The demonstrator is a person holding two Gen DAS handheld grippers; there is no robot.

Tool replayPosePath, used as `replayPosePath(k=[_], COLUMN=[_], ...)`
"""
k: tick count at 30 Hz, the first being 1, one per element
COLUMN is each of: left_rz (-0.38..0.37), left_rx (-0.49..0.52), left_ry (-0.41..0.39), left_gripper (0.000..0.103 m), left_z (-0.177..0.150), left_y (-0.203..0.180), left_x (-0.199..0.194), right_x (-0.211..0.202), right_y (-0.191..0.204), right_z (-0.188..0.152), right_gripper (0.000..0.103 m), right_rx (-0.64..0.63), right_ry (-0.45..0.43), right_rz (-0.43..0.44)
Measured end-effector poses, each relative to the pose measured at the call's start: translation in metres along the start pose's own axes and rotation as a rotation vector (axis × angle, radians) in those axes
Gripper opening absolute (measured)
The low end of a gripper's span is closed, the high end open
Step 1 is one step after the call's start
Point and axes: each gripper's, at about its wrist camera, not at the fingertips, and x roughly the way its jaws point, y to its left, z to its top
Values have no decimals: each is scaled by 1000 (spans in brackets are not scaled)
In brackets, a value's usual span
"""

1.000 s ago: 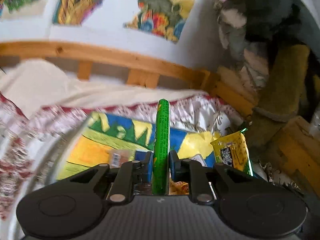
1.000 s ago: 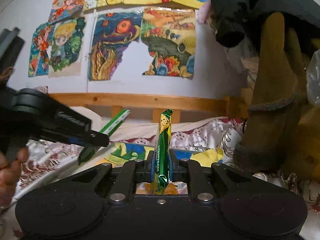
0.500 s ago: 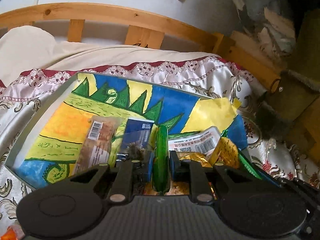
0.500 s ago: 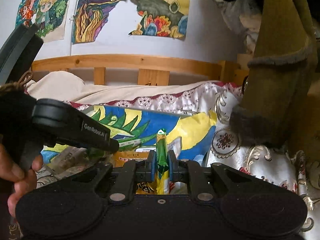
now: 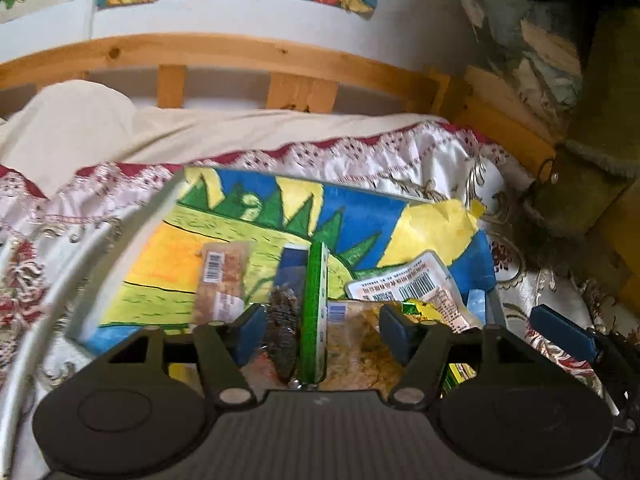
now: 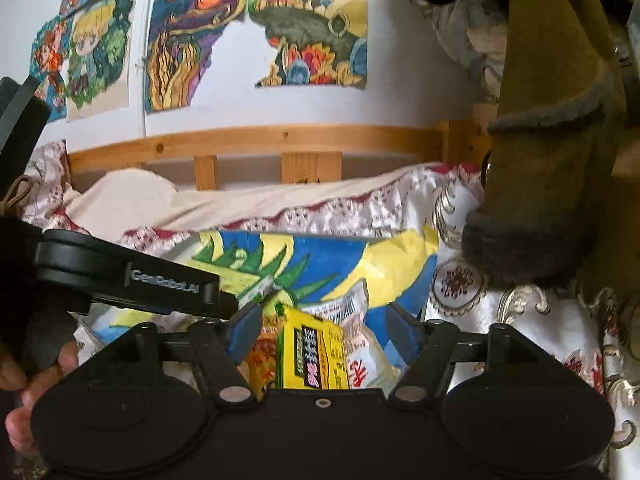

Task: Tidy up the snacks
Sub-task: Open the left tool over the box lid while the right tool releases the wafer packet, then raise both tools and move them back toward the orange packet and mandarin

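My left gripper (image 5: 322,330) is open, jaws wide apart, over a tray lined with a colourful drawing (image 5: 168,256). A thin green snack box (image 5: 314,312) stands on edge between the jaws, touching neither pad. Several snack packets lie around it, among them a clear barcode packet (image 5: 222,280) and a white barcode packet (image 5: 412,284). My right gripper (image 6: 324,326) is open too. A yellow-green snack packet (image 6: 312,354) lies loose below its jaws on the pile. The left gripper (image 6: 132,284) shows at the left of the right wrist view.
The tray sits on a white and red patterned bedcover (image 5: 400,152). A wooden bed rail (image 5: 240,56) runs behind it. An olive coat (image 6: 552,160) hangs at the right. A cream pillow (image 5: 72,128) lies at the back left. Drawings hang on the wall (image 6: 304,32).
Both grippers opened and let go of their snacks: the green box from the left, the yellow-green packet from the right, which now lies flat on the pile. Both grippers tilted up slightly.
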Motion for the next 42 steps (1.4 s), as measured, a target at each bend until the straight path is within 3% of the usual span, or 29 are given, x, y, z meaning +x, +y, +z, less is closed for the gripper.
replayPosePath(k=[10,19,26,42], left_rz=[104,135,126,155], left_rx=[-24,14,-27,-83], left_ry=[-161,-299,-349,-343], left_gripper=[101,102,103,103], left_z=[-2,-22,-46,-139], left_y=[20,33,53,85], left_x=[-77,-147,-199,-273], right_x=[-56,-119,-159,-240], right_y=[3,14,29,80], right_z=[17,24,12,-29], right_gripper=[102,102,102,102], right_rx=[57,97,100,97], right_ry=[-138,-269,-288,-258], right_rz=[7,7,34,71])
